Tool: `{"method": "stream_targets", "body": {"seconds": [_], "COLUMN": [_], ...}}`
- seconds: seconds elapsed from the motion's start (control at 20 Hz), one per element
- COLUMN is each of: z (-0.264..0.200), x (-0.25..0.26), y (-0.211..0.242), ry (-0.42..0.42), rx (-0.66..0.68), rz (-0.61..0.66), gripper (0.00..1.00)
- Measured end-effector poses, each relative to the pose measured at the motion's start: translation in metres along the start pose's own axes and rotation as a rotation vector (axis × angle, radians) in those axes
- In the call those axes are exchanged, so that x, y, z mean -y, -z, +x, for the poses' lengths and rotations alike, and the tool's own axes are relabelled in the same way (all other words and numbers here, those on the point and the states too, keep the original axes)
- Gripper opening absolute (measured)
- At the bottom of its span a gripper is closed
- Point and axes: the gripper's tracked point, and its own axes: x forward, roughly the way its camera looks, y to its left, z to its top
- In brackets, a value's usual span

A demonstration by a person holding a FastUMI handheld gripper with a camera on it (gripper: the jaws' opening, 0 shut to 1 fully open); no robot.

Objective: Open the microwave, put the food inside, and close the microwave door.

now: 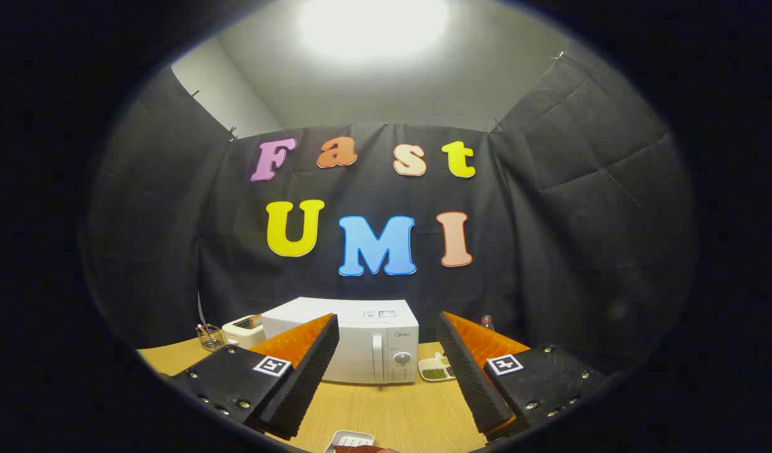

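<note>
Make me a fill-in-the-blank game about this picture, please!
1. The microwave door is ____.
2. The gripper has its fingers wide ____, holding nothing.
3. The little tray sits right beside the ____.
4. The microwave stands on a wooden ____.

Missing words: closed; open; microwave; table

A staged recording booth is posing as a kitchen: black cloth [568,207] is hanging as walls under a bright ceiling light [373,25], while a light wooden bench [386,409] is carrying a white boxy microwave [360,343], a white toaster [244,330] and a wire basket [211,338].
</note>
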Motion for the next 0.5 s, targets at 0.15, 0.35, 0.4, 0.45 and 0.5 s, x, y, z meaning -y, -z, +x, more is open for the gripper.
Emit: {"method": "stream_targets", "body": {"seconds": [0.15,0.35,0.4,0.45,0.5], "z": [-0.004,-0.008,-0.009,-0.010,-0.009], "x": [0.004,0.010,0.013,0.015,0.017], "y": [-0.004,-0.002,-0.001,0.000,0.001], "ry": [0.010,0.017,0.020,0.022,0.025], "rx": [0.011,0.005,0.002,-0.004,-0.008], "rz": [0.005,-0.002,-0.001,0.002,0.005], "gripper": [0.98,0.98,0.98,0.98,0.98]}}
